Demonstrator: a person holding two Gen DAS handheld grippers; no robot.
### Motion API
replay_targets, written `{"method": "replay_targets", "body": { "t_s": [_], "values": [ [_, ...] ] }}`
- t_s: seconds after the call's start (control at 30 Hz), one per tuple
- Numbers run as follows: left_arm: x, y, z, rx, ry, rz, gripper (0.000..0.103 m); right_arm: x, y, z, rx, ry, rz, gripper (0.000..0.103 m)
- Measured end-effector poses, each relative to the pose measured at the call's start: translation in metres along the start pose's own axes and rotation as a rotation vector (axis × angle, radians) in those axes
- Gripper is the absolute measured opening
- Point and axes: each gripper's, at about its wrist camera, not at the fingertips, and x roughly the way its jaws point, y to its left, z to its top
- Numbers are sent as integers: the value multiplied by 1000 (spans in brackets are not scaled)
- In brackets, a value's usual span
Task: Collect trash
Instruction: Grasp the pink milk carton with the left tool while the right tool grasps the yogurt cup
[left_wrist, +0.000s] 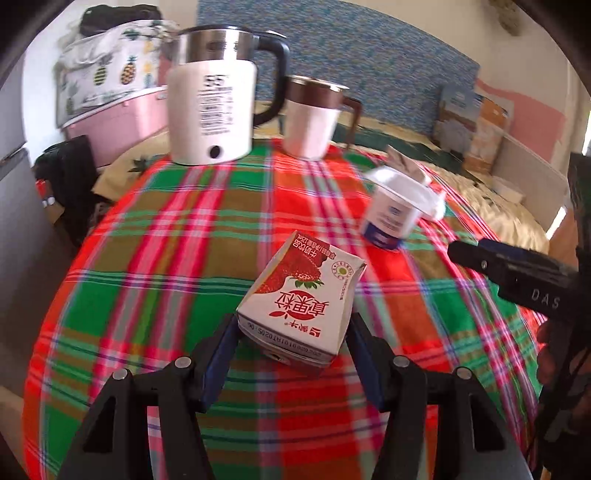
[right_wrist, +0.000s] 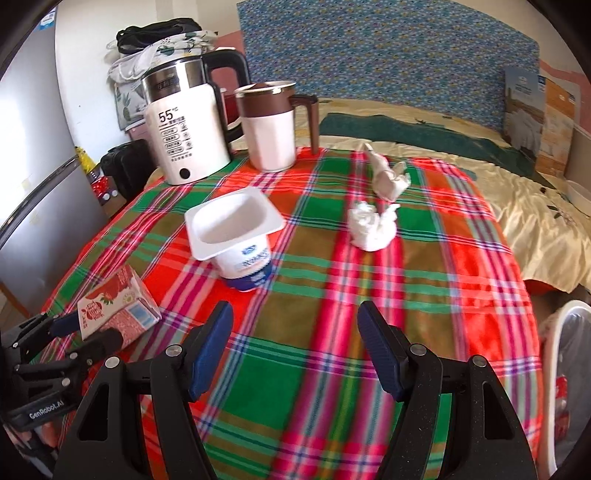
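Observation:
A strawberry milk carton (left_wrist: 299, 306) lies tilted between the blue pads of my left gripper (left_wrist: 291, 332), which is shut on its sides just above the plaid tablecloth (left_wrist: 166, 258). In the right wrist view the same carton (right_wrist: 118, 310) and left gripper (right_wrist: 88, 330) sit at the lower left. My right gripper (right_wrist: 295, 325) stands open over the cloth with nothing between its fingers. A white yogurt cup (right_wrist: 236, 232) stands a little beyond it, to the left. Crumpled tissue (right_wrist: 371, 227) and a crumpled paper wrapper (right_wrist: 388, 177) lie farther back.
A white electric kettle (right_wrist: 184, 136) and a brown-lidded mug (right_wrist: 273, 129) stand at the table's far edge. A white bin with a clear liner (right_wrist: 569, 369) shows at the lower right. A bed (right_wrist: 535, 206) lies beyond the table and a grey fridge (right_wrist: 33, 147) stands at the left.

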Motion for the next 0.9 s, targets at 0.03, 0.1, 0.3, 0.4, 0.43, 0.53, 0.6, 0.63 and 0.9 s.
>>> {"method": "replay_targets", "body": {
  "t_s": [0.03,0.1,0.3,0.4,0.43,0.53,0.6,0.63,0.9],
  "values": [
    [-1,3,2,-7,-3,6,60,4,3,1,-6,3,4,70],
    [-1,10,5,-29,-13,14,60,10,7,4,-5,10,11,70],
    [6,24,12,-77,0,8,60,27,14,15,8,8,47,70],
    [9,26,15,-83,8,0,60,34,18,21,5,1,71,70],
    [10,27,16,-83,15,-8,60,36,21,23,-5,0,75,70],
    [13,28,18,-85,17,-14,60,43,27,28,-34,-9,68,70],
    [13,29,20,-81,15,-24,61,49,27,31,-31,-5,66,70],
    [13,29,21,-77,15,-26,62,51,26,32,-25,-6,69,70],
    [21,15,31,12,25,-29,66,62,24,40,-4,6,88,70]
  ]
}}
